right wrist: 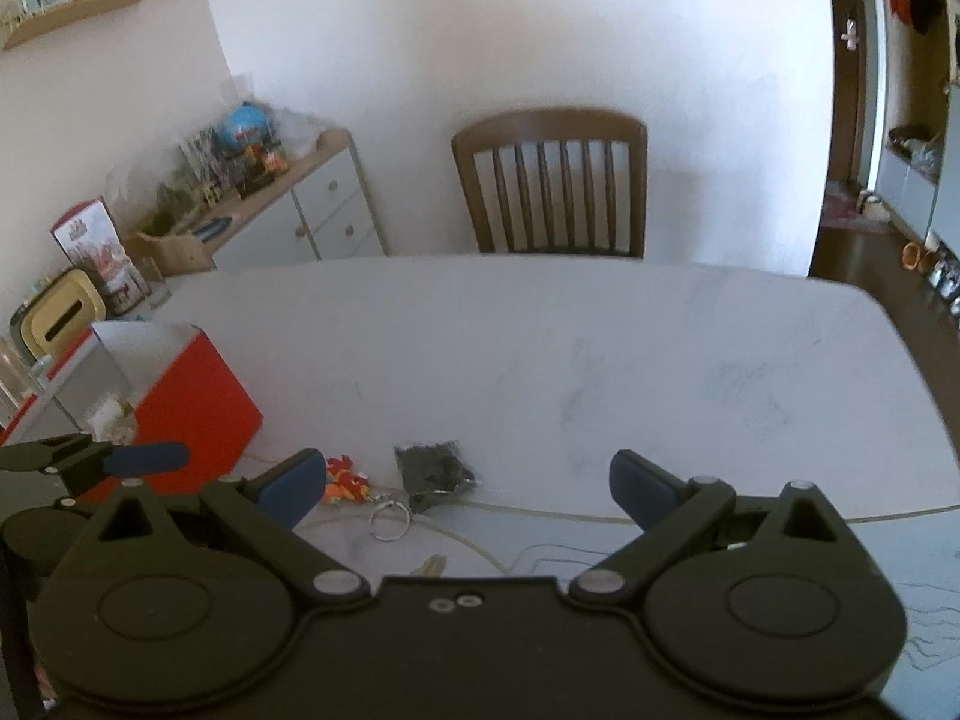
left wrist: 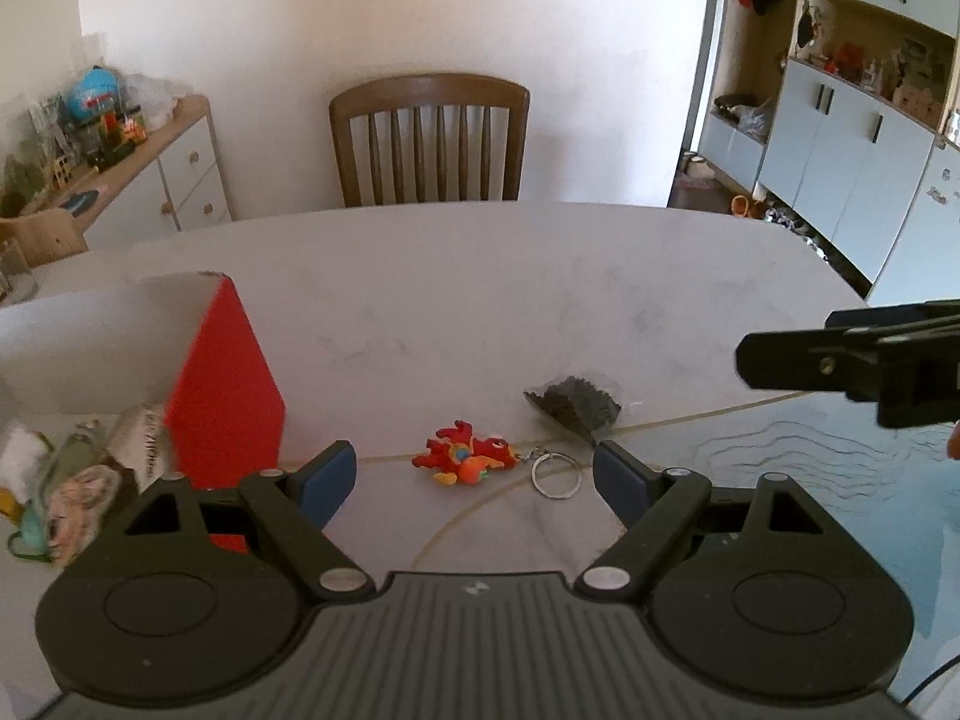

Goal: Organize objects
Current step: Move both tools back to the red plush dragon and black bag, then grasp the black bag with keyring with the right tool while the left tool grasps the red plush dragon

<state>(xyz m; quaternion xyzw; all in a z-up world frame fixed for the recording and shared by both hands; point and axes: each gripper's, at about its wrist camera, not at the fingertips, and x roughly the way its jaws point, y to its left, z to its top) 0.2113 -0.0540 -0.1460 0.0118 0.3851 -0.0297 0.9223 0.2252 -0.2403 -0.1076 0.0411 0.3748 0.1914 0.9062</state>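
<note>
A red and orange dragon keychain (left wrist: 467,459) with a metal ring (left wrist: 556,474) lies on the white table, right between the fingers of my open left gripper (left wrist: 474,474). A small clear bag of dark bits (left wrist: 573,405) lies just behind it to the right. A red-sided open box (left wrist: 225,396) stands at the left and holds several small items (left wrist: 72,480). In the right wrist view the keychain (right wrist: 347,485), the ring (right wrist: 390,521) and the bag (right wrist: 433,473) lie left of my open, empty right gripper (right wrist: 468,489). The box (right wrist: 180,414) stands further left.
A wooden chair (left wrist: 429,141) stands behind the table's far edge (left wrist: 480,210). A sideboard with clutter (left wrist: 120,144) is at the back left. Cupboards (left wrist: 852,144) line the right. The right gripper shows at the left wrist view's right edge (left wrist: 858,360). A pale small object (right wrist: 431,566) lies near the ring.
</note>
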